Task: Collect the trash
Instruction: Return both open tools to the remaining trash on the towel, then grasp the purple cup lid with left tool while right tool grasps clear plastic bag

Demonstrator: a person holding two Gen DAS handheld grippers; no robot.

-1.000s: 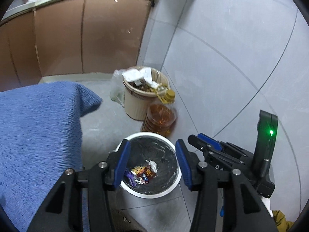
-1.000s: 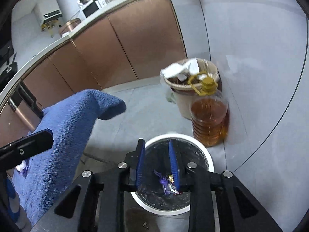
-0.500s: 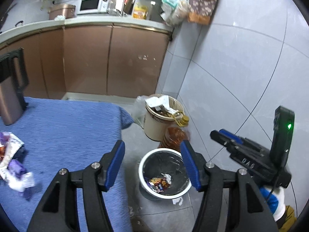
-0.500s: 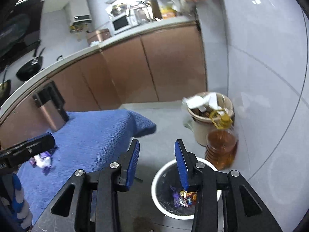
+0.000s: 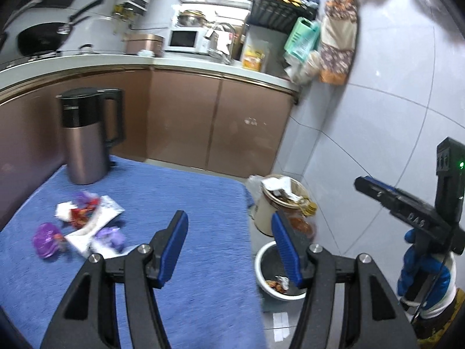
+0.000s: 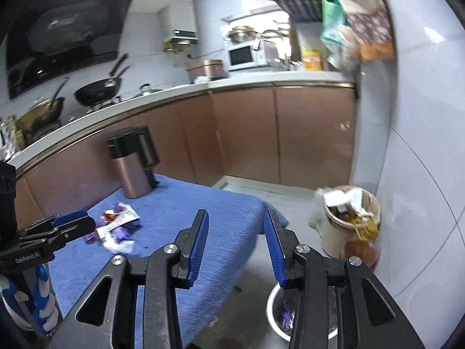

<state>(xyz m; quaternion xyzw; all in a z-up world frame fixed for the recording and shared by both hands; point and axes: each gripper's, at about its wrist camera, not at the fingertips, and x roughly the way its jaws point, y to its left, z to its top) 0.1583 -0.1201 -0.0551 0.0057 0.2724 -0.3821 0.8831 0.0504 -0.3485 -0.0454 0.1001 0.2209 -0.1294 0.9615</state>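
Hovering over the near edge of the blue-covered bench (image 5: 203, 203), the left tongs (image 5: 228, 250) stand spread with nothing between them. The right tongs (image 6: 237, 244), jaws just widened and also empty, hang over the bench's right edge. Below, on the floor, a white-rimmed bin (image 5: 263, 273) already holds a few wrappers. Farther left on the cloth lies the remaining trash: purple and red candy wrappers (image 5: 78, 226) and crumpled paper. Beyond them stands a tall kettle (image 5: 85, 142). Risk, as I judge it: thin wrappers could slip from the pads, snag the cloth, or scatter; a careless reach might bump the kettle.
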